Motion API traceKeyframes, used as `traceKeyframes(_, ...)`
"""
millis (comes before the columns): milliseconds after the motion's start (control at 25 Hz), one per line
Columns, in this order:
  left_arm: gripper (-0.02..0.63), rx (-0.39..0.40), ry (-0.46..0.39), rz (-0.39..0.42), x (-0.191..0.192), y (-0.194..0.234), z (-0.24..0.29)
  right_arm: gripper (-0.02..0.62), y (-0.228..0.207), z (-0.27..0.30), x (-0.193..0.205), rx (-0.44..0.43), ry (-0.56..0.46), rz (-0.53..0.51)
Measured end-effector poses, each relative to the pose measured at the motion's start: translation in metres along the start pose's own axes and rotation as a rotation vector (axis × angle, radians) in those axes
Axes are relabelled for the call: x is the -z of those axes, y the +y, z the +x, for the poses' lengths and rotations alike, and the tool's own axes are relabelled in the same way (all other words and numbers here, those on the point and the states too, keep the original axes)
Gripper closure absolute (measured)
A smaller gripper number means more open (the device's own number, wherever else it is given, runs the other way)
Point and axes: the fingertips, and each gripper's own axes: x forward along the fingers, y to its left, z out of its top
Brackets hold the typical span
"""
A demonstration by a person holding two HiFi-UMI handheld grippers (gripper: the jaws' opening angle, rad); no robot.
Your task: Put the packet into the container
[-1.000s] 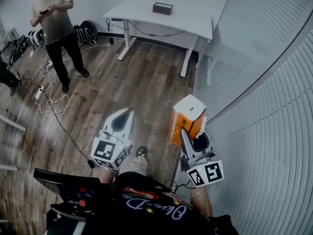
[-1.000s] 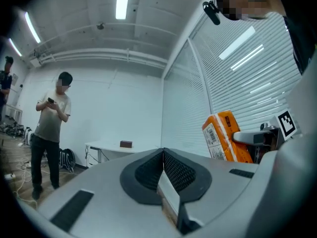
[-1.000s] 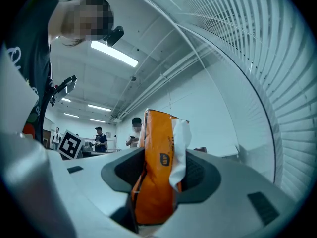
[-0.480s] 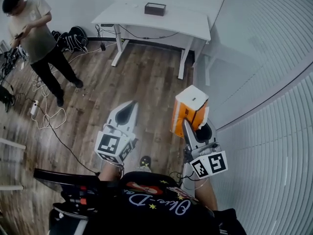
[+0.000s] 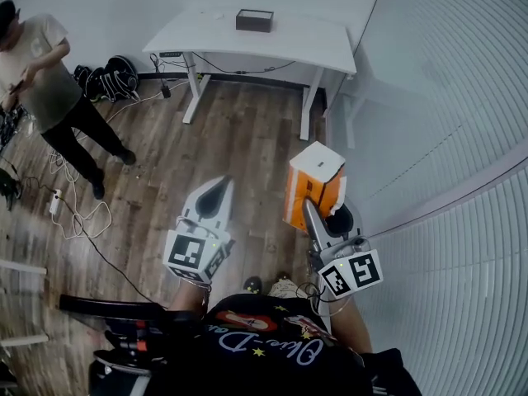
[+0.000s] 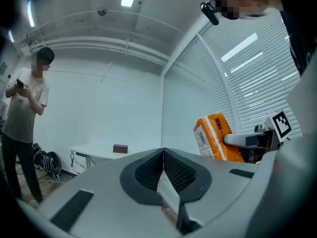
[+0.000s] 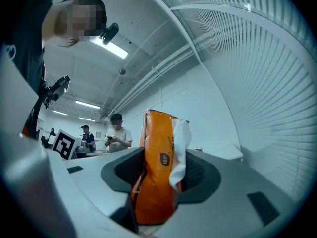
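An orange packet [image 5: 312, 188] with a white end is held up in the air, my right gripper [image 5: 322, 218] shut on its lower part. In the right gripper view the packet [image 7: 158, 167] stands upright between the dark pads, a white flap hanging at its right side. My left gripper [image 5: 209, 198] is beside it at the left, shut with nothing between its pads [image 6: 171, 168]. The left gripper view shows the packet [image 6: 214, 137] off to the right. A small dark box [image 5: 253, 20] sits on the white desk [image 5: 305, 40] far ahead.
A person [image 5: 49, 81] stands at the left on the wooden floor [image 5: 231, 147], with cables [image 5: 78, 213] and bags [image 5: 107, 77] near them. White slatted blinds [image 5: 462, 180] run along the right side. A dark device [image 5: 124, 312] shows at the bottom left.
The view has shifted: the desk and dark box sit a little further left, and the standing person has slid toward the left edge. Both grippers keep their pose, packet still gripped.
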Motion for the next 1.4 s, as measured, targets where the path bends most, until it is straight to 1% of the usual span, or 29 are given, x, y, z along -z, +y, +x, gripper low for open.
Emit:
traceKeyframes(80, 0.597, 0.006, 0.004, -0.006, 0.003, 0.005, 0.02, 0.388, -0.016, 0.014, 0.001, 0.001, 0.002, 0.001)
traceKeyframes(120, 0.597, 0.001, 0.009, -0.013, 0.005, 0.012, 0.043, 0.388, -0.035, 0.031, 0.002, -0.005, 0.006, 0.006)
traceKeyframes(240, 0.597, -0.041, 0.024, -0.037, 0.011, 0.04, 0.139, 0.388, -0.115, 0.103, 0.006, -0.037, 0.019, 0.027)
traceKeyframes(280, 0.597, -0.054, 0.023, -0.041, 0.011, 0.047, 0.161, 0.388, -0.134, 0.12, 0.006, -0.044, 0.018, 0.031)
traceKeyframes(360, 0.597, -0.07, 0.018, -0.036, 0.01, 0.054, 0.18, 0.388, -0.149, 0.133, 0.004, -0.051, 0.011, 0.027)
traceKeyframes(560, 0.597, -0.074, 0.006, -0.024, 0.007, 0.057, 0.177, 0.388, -0.14, 0.131, 0.001, -0.07, -0.007, -0.001)
traceKeyframes(920, 0.597, -0.039, -0.039, 0.009, -0.01, 0.049, 0.186, 0.388, -0.14, 0.139, -0.015, -0.089, -0.04, -0.02)
traceKeyframes(1080, 0.597, -0.051, -0.049, 0.009, -0.023, 0.049, 0.194, 0.388, -0.147, 0.148, -0.029, -0.104, -0.036, -0.026)
traceKeyframes(1240, 0.597, -0.075, -0.037, 0.004, -0.037, 0.051, 0.203, 0.388, -0.158, 0.159, -0.046, -0.108, -0.029, -0.014)
traceKeyframes(1400, 0.597, -0.072, -0.04, 0.0, -0.031, 0.053, 0.2, 0.388, -0.153, 0.153, -0.04, -0.103, -0.03, -0.016)
